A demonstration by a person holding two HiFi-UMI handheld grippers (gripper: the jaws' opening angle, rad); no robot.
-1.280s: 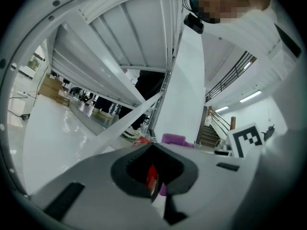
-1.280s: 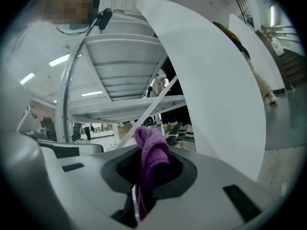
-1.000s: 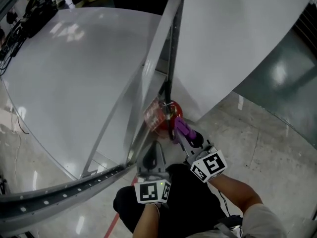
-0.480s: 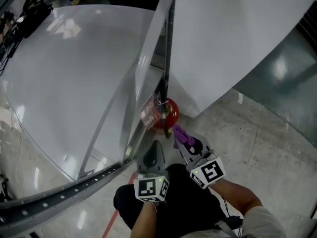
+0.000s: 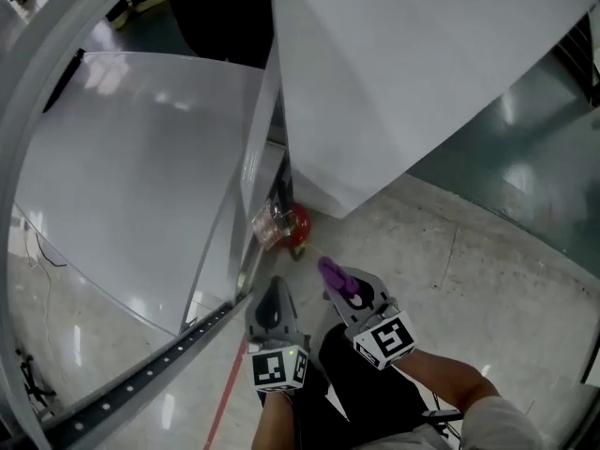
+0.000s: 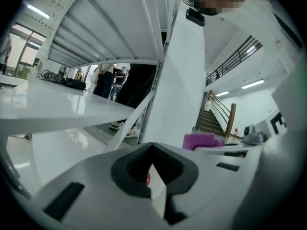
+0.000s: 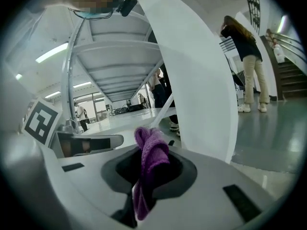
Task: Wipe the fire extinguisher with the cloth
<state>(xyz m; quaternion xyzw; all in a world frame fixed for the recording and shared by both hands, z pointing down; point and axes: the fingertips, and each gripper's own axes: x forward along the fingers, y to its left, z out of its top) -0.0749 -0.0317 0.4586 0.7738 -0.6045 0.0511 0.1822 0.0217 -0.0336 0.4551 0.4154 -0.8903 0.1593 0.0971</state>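
The fire extinguisher stands on the floor just ahead of both sets of fingertips, tucked against the foot of a white table's frame. That is probably where it is kept, out of the walkway. Only its rounded red top shows from above, so its long axis seems to run straight up toward the head camera, upright rather than lying down. A clear tag hangs on the side nearer the left fingers.

The cloth, purple and bunched, is pinched in the right gripper, whose jaws are clenched on it. A tuft stands up past the fingertips and the rest hangs below, which leaves a soft pad to lead into the red shell. It is short of the extinguisher, not touching.

The left gripper sits beside it with jaws pressed together on nothing, a sliver of red showing through their notch. It looks ready to steady the cylinder while wiping begins.
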